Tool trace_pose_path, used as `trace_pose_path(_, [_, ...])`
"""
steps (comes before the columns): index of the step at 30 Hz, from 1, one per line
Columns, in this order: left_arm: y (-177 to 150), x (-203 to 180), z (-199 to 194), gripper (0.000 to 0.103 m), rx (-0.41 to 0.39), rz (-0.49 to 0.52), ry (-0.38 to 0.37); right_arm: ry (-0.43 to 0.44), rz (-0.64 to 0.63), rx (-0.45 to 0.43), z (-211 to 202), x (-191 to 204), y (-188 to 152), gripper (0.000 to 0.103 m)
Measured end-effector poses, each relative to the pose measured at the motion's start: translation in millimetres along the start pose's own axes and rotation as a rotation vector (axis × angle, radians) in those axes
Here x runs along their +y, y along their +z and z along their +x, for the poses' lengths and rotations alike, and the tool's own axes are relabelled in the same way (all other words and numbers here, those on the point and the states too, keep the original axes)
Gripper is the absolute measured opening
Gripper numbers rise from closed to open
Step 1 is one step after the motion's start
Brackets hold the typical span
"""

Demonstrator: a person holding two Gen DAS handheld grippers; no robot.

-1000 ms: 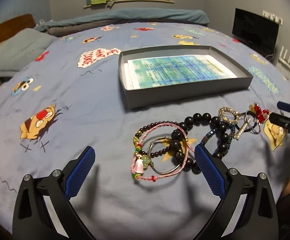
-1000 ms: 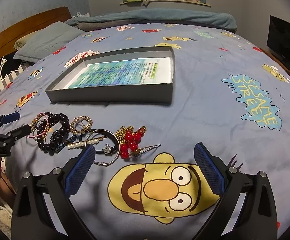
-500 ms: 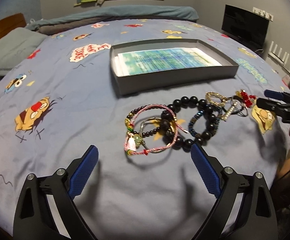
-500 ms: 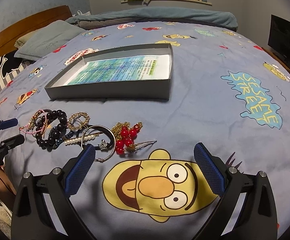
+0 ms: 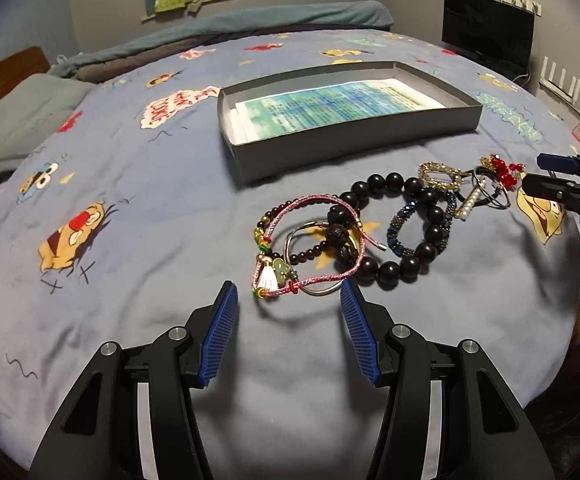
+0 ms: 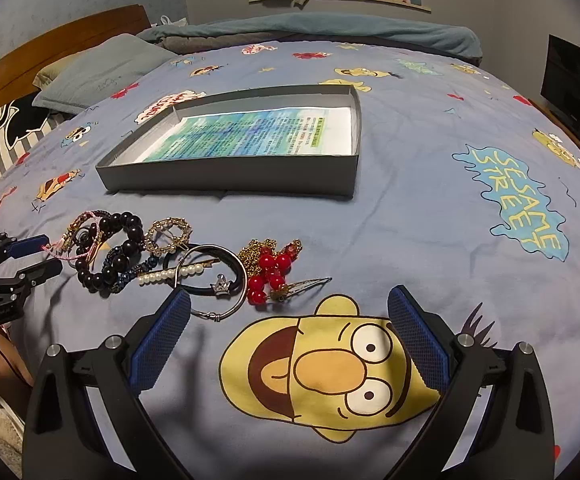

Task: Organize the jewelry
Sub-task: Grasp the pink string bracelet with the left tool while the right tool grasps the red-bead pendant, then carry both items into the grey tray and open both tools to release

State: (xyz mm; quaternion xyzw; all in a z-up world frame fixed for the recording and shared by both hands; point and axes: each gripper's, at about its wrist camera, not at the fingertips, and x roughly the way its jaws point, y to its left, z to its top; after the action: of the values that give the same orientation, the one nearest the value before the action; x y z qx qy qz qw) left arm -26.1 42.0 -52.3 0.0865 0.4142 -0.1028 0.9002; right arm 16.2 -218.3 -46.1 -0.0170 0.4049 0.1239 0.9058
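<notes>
The jewelry lies in a tangled heap on the bed (image 5: 137,240), just short of the gray box (image 5: 354,148). Nearest me is the pink cord bracelet (image 5: 310,240), looped through a silver bangle (image 5: 318,288) and the black bead bracelet (image 5: 394,228). My left claw (image 5: 287,330) has just been closing to a middling gap, nothing between its pads. My right claw (image 6: 290,344) hangs wide over the sheet, empty. Lifting the cord could drag its neighbours along and scatter them.

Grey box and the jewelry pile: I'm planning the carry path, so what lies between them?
Only bare blue bedsheet separates the grey box from the jewelry pile; the right wrist view shows it.
</notes>
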Motion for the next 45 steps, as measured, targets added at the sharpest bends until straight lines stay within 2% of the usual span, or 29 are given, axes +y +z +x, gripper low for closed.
trace_pose_path(4, [6, -6, 0, 0.054, -0.042, 0.046, 0.022, -0.002, 0.0, 0.004, 1, -1, 0, 0.097])
trace_pose_path(6, [8, -10, 0, 0.038, -0.057, 0.067, 0.025, -0.005, 0.0, 0.005, 2, -2, -1, 0.097])
trace_pose_path(9, [11, -12, 6, 0.02, -0.05, 0.09, 0.034, -0.017, 0.008, 0.013, 3, -5, -2, 0.097])
trace_pose_path(12, [15, -7, 8, 0.006, -0.045, 0.061, -0.012, -0.02, 0.025, 0.014, 2, -9, -2, 0.097])
trace_pose_path(15, [17, -6, 3, 0.005, -0.071, 0.054, -0.009, -0.021, 0.035, 0.003, 0, -12, -1, 0.093])
trace_pose_path(23, [23, -1, 2, 0.005, -0.083, 0.017, -0.005, 0.027, 0.127, 0.028, 7, -25, 3, 0.057])
trace_pose_path(29, [27, 2, 6, 0.005, -0.082, 0.001, -0.011, 0.058, 0.15, 0.046, 16, -20, 4, 0.042])
trace_pose_path(32, [27, 4, 9, 0.005, -0.071, -0.006, -0.014, 0.062, 0.165, 0.064, 21, -21, 3, 0.04])
trace_pose_path(34, [27, 4, 10, 0.005, -0.068, -0.006, -0.015, 0.071, 0.169, 0.058, 21, -22, 4, 0.032])
trace_pose_path(35, [27, 4, 10, 0.005, -0.068, -0.007, -0.015, 0.072, 0.17, 0.059, 21, -22, 4, 0.031])
trace_pose_path(45, [27, 8, 6, 0.005, -0.075, -0.021, -0.03, 0.067, 0.149, 0.004, 9, -17, 6, 0.031])
